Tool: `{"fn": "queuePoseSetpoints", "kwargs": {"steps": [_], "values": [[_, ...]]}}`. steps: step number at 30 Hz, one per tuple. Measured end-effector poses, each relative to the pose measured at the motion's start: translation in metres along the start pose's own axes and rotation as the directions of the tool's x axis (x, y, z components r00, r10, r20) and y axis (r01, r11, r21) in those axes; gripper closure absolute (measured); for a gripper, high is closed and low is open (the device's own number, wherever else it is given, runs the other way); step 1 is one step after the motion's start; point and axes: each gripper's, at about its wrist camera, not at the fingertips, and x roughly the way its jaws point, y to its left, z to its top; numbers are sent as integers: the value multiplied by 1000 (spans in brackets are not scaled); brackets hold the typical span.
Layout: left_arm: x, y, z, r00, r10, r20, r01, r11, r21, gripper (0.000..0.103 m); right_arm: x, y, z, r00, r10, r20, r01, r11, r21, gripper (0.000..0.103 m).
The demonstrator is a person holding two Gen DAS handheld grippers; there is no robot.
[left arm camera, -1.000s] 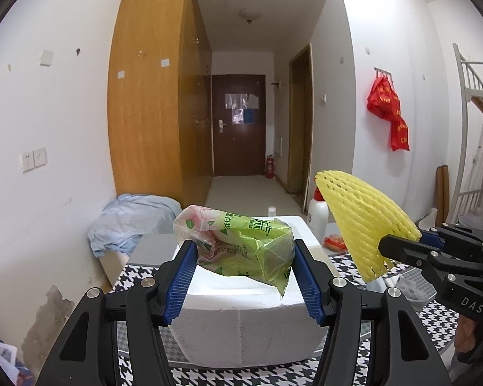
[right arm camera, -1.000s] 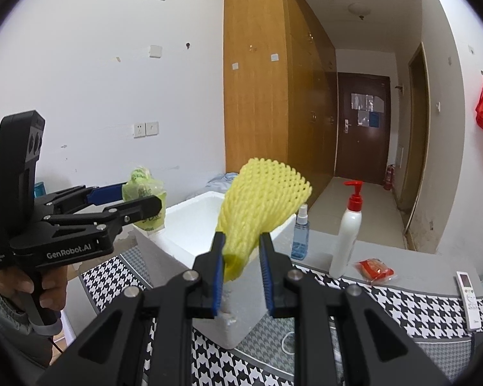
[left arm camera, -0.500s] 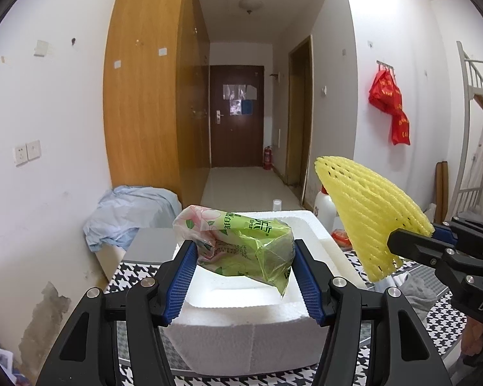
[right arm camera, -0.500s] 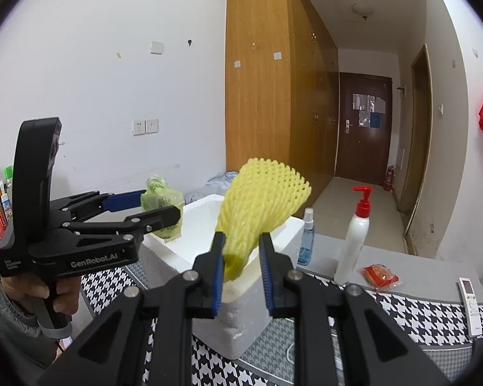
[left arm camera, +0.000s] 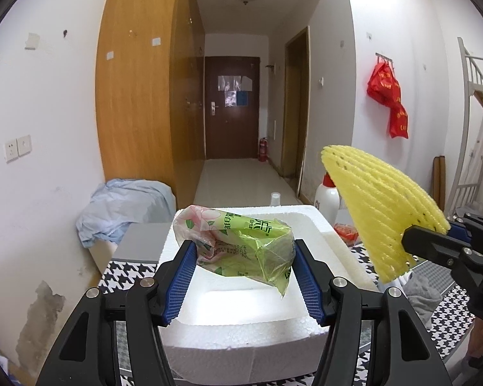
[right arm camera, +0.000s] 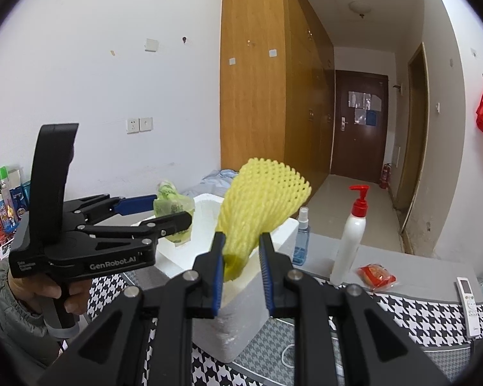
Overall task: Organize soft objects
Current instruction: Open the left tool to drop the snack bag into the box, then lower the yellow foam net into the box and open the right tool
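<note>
My left gripper (left arm camera: 243, 254) is shut on a green plastic tissue pack (left arm camera: 241, 246) and holds it above the open white foam box (left arm camera: 241, 331). My right gripper (right arm camera: 241, 251) is shut on a yellow foam fruit net (right arm camera: 260, 199) and holds it over the near corner of the foam box (right arm camera: 238, 315). In the left wrist view the yellow net (left arm camera: 383, 212) and right gripper (left arm camera: 434, 241) hang to the right of the box. In the right wrist view the left gripper (right arm camera: 164, 210) with the green pack (right arm camera: 172, 207) is over the box's left side.
The box stands on a houndstooth table cloth (right arm camera: 402, 318). Behind it are a white pump bottle (right arm camera: 351, 241), a small blue spray bottle (right arm camera: 301, 238), a red snack packet (right arm camera: 376, 276) and a white remote (right arm camera: 470, 305). Blue cloth (left arm camera: 122, 206) lies at the back left.
Both grippers have moved forward and slightly up over the foam box, each still holding its object. The box interior shows more from above.
</note>
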Motion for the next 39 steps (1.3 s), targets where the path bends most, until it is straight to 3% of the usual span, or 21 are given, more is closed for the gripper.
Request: {"fn": "queuePoseSetpoints", "kwargs": {"steps": [3, 7, 11, 16, 22, 39], "values": [[3, 1, 0, 1000, -1, -6, 1, 1000, 2, 38, 2, 1, 0, 1000, -8, -1, 8, 1000, 2, 78], [0, 3, 1, 1000, -10, 8, 10, 1000, 0, 18, 3, 3, 2, 1000, -15, -3, 15, 1000, 5, 78], [-4, 4, 2, 1000, -8, 19, 8, 1000, 1, 15, 6, 5, 3, 1000, -17, -6, 17, 1000, 6, 78], [-13, 8, 2, 998, 29, 56, -28, 1000, -13, 1, 11, 7, 4, 1000, -17, -14, 18, 1000, 3, 78], [-20, 15, 0, 994, 89, 66, -87, 996, -22, 1, 16, 9, 4, 1000, -18, -16, 18, 1000, 0, 78], [-39, 36, -7, 987, 140, 79, -136, 989, -54, 1, 32, 13, 5, 999, 13, -37, -14, 1000, -19, 78]]}}
